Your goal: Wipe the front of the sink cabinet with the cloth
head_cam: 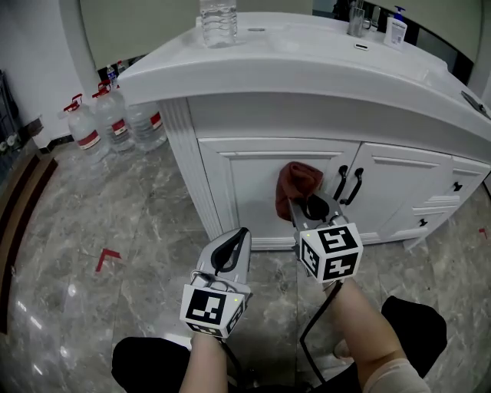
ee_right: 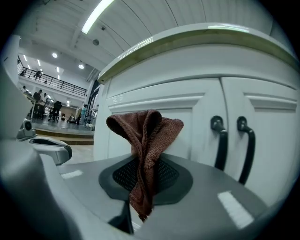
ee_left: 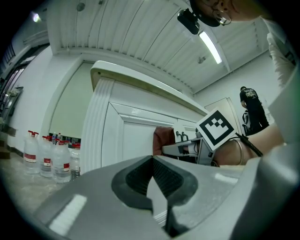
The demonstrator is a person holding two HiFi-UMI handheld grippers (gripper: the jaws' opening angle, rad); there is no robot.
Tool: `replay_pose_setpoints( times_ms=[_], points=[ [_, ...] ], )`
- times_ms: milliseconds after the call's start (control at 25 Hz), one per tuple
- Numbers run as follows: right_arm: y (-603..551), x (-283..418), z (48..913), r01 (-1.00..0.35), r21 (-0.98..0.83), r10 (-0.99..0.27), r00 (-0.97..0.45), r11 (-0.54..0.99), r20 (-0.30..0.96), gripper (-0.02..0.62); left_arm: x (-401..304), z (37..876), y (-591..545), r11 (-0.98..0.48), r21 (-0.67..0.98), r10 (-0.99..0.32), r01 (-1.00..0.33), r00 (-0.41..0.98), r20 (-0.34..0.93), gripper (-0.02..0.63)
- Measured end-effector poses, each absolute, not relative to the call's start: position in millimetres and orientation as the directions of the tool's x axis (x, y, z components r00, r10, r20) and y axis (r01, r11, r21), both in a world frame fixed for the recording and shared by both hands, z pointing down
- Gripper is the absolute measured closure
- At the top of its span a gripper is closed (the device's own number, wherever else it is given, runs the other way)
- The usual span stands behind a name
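Our left gripper (head_cam: 238,232) hangs low, jaws together on nothing | our right gripper (head_cam: 305,211) clamps the brown cloth (head_cam: 298,180) at the white sink cabinet (head_cam: 249,180) front.

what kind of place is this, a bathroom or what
Probably a bathroom-style setup inside a larger building. There is a white sink cabinet with a tap and a pump bottle on top, and a marble-look floor. The right gripper view shows a railed balcony beyond.

Cloth (head_cam: 296,183) against sink cabinet (head_cam: 244,175) door, just left of paired handles (head_cam: 347,184). Left gripper (head_cam: 239,235) nearer, further left. Water jugs (head_cam: 115,123) on floor, far left. Bottle (head_cam: 219,19) on countertop (head_cam: 307,57).
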State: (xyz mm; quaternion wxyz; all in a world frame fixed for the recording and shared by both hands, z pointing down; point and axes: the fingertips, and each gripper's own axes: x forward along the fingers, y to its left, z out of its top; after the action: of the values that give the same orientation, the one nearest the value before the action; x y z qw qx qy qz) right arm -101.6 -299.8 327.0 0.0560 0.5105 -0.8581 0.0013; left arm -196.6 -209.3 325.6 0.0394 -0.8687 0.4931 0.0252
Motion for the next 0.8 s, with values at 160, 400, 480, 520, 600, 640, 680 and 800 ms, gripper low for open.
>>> replay_pose_setpoints(
  times_ms=[160,400,480,520,600,640,680,800],
  points=[
    [-301.1,-63.3,324.6,-0.908,0.046,-0.906,-0.409,0.416,0.106,0.508,-180.1,329.2,-210.4,-0.526,-0.033,-0.846,-0.85,0.527,-0.08,0.606],
    [-295.6,-46.9,329.6,-0.929,0.051,-0.926,-0.358,0.366,0.116,0.508,-175.5,332.6,-212.6,-0.518,-0.014,-0.852,-0.855,0.518,-0.084,0.606],
    [-291.3,-58.0,332.1,-0.918,0.027,-0.914,-0.391,0.396,0.107,0.508,-184.4,335.2,-213.5,-0.501,-0.012,-0.862,-0.865,0.501,-0.081,0.606],
    [-288.6,-67.6,334.0,-0.906,0.011,-0.902,-0.42,0.424,0.099,0.508,-190.2,337.2,-213.7,-0.492,-0.016,-0.868,-0.871,0.491,-0.075,0.606],
    [-283.7,-92.7,339.8,-0.873,-0.007,-0.87,-0.486,0.487,0.085,0.508,-204.1,341.4,-214.4,-0.468,-0.026,-0.881,-0.883,0.468,-0.062,0.606],
    [-282.0,-107.0,344.1,-0.856,-0.007,-0.853,-0.515,0.516,0.084,0.508,-212.0,342.9,-214.8,-0.454,-0.027,-0.889,-0.891,0.455,-0.057,0.606],
    [-280.6,-122.2,349.3,-0.84,-0.007,-0.836,-0.542,0.543,0.086,0.508,-220.6,343.9,-214.9,-0.44,-0.025,-0.896,-0.898,0.441,-0.055,0.606],
    [-277.4,-170.2,367.6,-0.791,-0.023,-0.786,-0.61,0.611,0.1,0.509,-248.3,349.3,-212.8,-0.394,-0.014,-0.918,-0.919,0.394,-0.049,0.606]
  ],
)
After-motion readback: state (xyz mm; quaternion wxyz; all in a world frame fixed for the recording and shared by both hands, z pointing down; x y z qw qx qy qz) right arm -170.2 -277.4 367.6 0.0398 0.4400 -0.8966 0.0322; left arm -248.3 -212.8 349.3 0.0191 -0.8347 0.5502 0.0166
